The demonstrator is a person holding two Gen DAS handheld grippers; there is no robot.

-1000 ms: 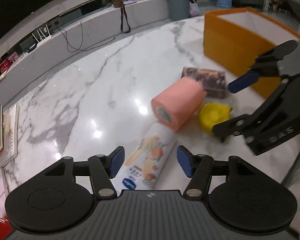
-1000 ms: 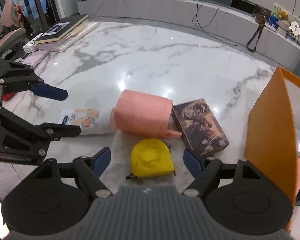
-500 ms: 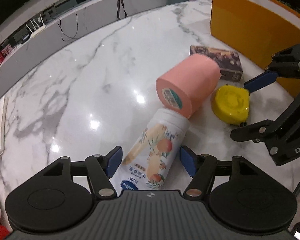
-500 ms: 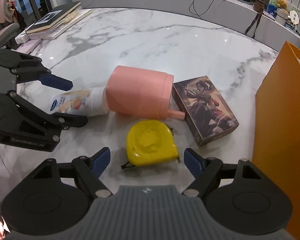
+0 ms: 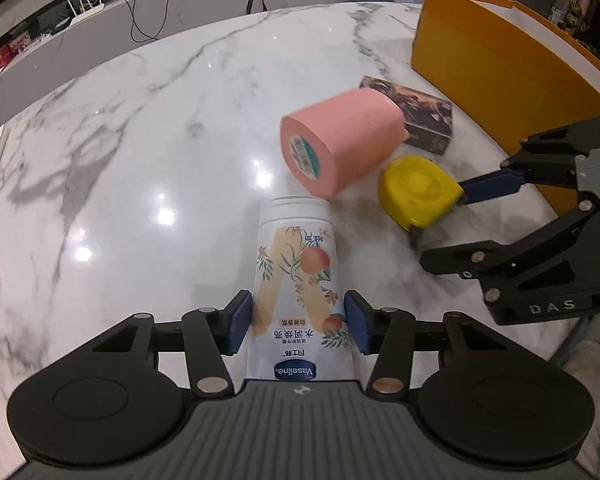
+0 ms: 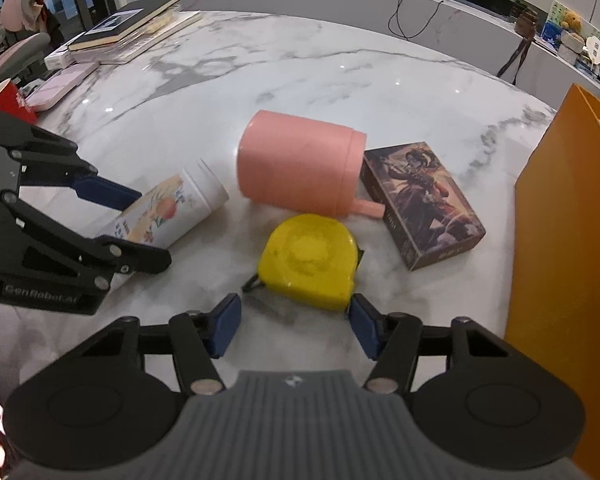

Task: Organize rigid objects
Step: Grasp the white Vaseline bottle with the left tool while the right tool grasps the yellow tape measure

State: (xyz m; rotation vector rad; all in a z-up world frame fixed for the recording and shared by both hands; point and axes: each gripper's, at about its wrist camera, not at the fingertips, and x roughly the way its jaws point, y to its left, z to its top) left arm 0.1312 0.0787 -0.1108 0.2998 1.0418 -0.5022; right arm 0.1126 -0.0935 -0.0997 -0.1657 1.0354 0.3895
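Looking down at a glossy white marble table (image 5: 148,128) veined in grey, I see a long pale counter behind it with cables and a router, and books (image 6: 128,28) stacked at the table's far edge. An orange box (image 5: 500,64) stands on the table, a patterned card box (image 6: 420,204) near it, and a pink cup (image 6: 300,168) lies on its side beside the card box. My left gripper (image 5: 299,322) straddles the white lotion tube (image 5: 298,280), which lies flat with its cap near the cup; the jaws are closing and both blue pads sit right at the tube's sides. My right gripper (image 6: 292,326) is closing around the yellow tape measure (image 6: 310,256), one pad at its corner, the other a little apart from it
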